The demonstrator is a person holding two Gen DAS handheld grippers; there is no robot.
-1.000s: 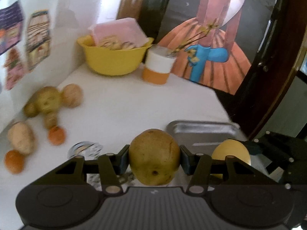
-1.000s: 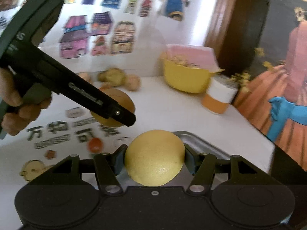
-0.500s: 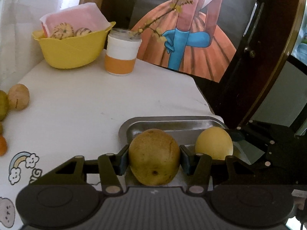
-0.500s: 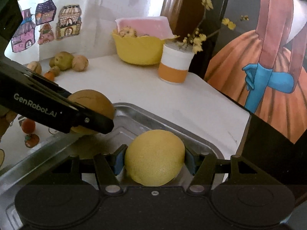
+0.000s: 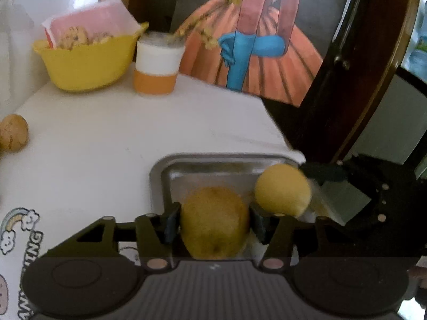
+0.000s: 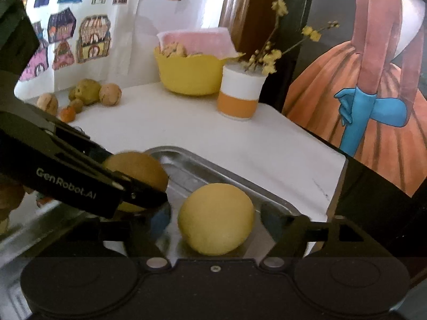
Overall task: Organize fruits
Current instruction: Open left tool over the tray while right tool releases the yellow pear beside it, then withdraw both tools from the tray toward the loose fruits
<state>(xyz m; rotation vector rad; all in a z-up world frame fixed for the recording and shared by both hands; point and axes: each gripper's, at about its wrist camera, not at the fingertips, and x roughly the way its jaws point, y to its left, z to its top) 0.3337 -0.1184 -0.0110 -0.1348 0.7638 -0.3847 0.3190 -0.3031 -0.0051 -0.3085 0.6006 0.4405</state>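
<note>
White table (image 6: 165, 130) bearing, from largest to smallest: a metal tray (image 6: 213, 165) at the near edge; a yellow bowl (image 6: 190, 73) at the far end, holding pale ridged fruits (image 6: 173, 50) and a pink-and-white packet (image 6: 198, 40); and an orange-and-white cup (image 6: 240, 96) with yellow-flowered twigs, just beside the bowl. Loose fruits (image 6: 88, 93) lie grouped near the wall. Within the tray, the left gripper (image 5: 214, 222) pinches a brownish-green pear (image 5: 214, 220) between its pads; whether the pear touches the tray floor cannot be told, the view being blurred. The right gripper (image 6: 214, 220) stands spread, its pads apart from the yellow lemon (image 6: 215, 218), which rests on the tray floor between them, just beside the pear. The left gripper's side reads "GenRobot.AI" (image 6: 65, 184). Tablecloth lettering at the left wrist view's edge is only partly legible.
</note>
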